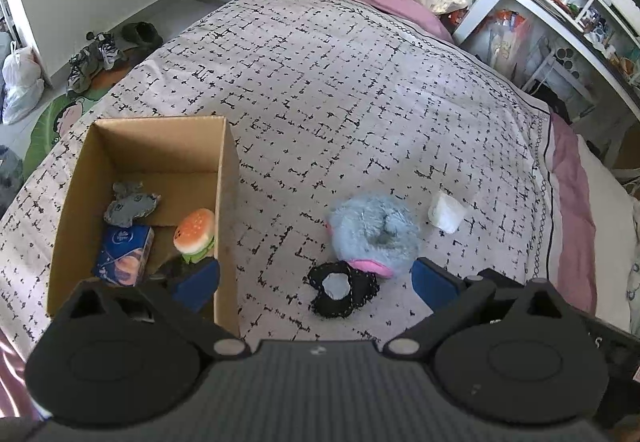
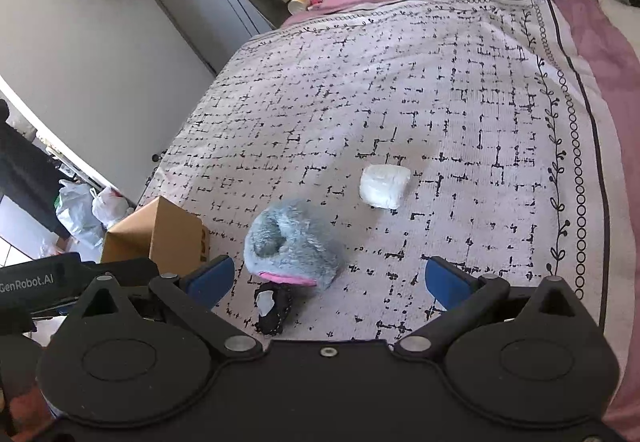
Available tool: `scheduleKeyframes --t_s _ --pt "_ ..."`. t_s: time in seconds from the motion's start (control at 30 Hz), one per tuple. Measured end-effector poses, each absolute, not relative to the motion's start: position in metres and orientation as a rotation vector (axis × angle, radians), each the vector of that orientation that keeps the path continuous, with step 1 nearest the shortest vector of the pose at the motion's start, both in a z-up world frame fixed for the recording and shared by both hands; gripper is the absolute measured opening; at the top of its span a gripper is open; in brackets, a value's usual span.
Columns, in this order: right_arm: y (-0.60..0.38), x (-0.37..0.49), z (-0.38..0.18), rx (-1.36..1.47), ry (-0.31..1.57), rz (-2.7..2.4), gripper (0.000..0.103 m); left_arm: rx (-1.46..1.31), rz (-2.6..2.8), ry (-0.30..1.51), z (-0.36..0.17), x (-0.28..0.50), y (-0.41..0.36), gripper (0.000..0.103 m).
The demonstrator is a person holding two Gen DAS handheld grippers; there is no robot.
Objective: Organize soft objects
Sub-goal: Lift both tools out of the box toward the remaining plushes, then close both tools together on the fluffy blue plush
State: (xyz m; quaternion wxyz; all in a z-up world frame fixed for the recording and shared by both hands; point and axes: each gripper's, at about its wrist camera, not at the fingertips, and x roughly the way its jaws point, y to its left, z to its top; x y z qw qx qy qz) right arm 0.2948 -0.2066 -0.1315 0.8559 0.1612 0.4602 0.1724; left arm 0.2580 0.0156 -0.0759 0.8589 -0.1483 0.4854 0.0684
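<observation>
- Grippers: left gripper [image 1: 316, 278] and right gripper [image 2: 330, 278], black plastic bodies with blue pads; both sets of tongs stand wide apart and hold nothing, above the near part of the bed.
- Black fabric piece [image 1: 343, 289], flat, frilled at its rim, with a pale grey patch at its middle; lies on the bedspread [image 1: 360, 89] between the left gripper's fingers, touching the blue plush at its near side.
- Blue plush slipper [image 1: 374, 232], thick shaggy pile, rounded, with a hollow opening on top and a pink edge at its near side; rests on the bedspread just beside the box, toward the bed's right edge.
- Cardboard box [image 1: 228, 177], brown corrugated board, rectangular, open top; stands at the bed's near left edge. Its contents, near to far:
  - blue tissue pack [image 1: 124, 254], glossy printed wrap, block-shaped, at the near wall;
  - burger plush [image 1: 195, 234], round, orange bun with white specks, green and white layers, leaning on the right wall;
  - grey cloth toy [image 1: 130, 203], limp and creased, near the box's middle.
- White bundle [image 2: 385, 185], soft, crinkled, roughly cylindrical; lies on the bedspread beyond the slipper, apart from it, toward the right edge.
- Bedspread: pale woven cloth with broken black grid lines and a chain-and-vine border; pink sheet [image 2: 600, 41] shows along the far and right edges.
</observation>
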Motion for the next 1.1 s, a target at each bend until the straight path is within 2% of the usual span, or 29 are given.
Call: scheduleKeyframes --t_s 0.2,0.37,0.43,0.7,0.97,1.1 --pt "-0.201 0.307 -0.145 0.357 1.008 0.383 0.097 -0.309 0.121 1.011 -0.086 0.274 0.014 0.097" --pt "-0.196 0.318 -0.156 0.368 1.038 0.387 0.087 -0.321 0.09 1.027 -0.098 0.291 0.013 0.081" --pt "-0.196 0.323 -0.16 0.389 1.048 0.392 0.086 -0.325 0.073 1.04 -0.103 0.297 0.012 0.072" --pt "-0.187 0.344 -0.176 0.436 1.089 0.408 0.069 -0.347 0.028 1.094 -0.126 0.322 0.009 0.051" --pt "-0.186 0.359 -0.194 0.518 1.145 0.422 0.052 -0.385 -0.001 1.145 -0.148 0.341 0.013 0.046" --pt "-0.183 0.363 -0.203 0.542 1.175 0.433 0.042 -0.409 -0.013 1.18 -0.162 0.346 0.012 0.037"
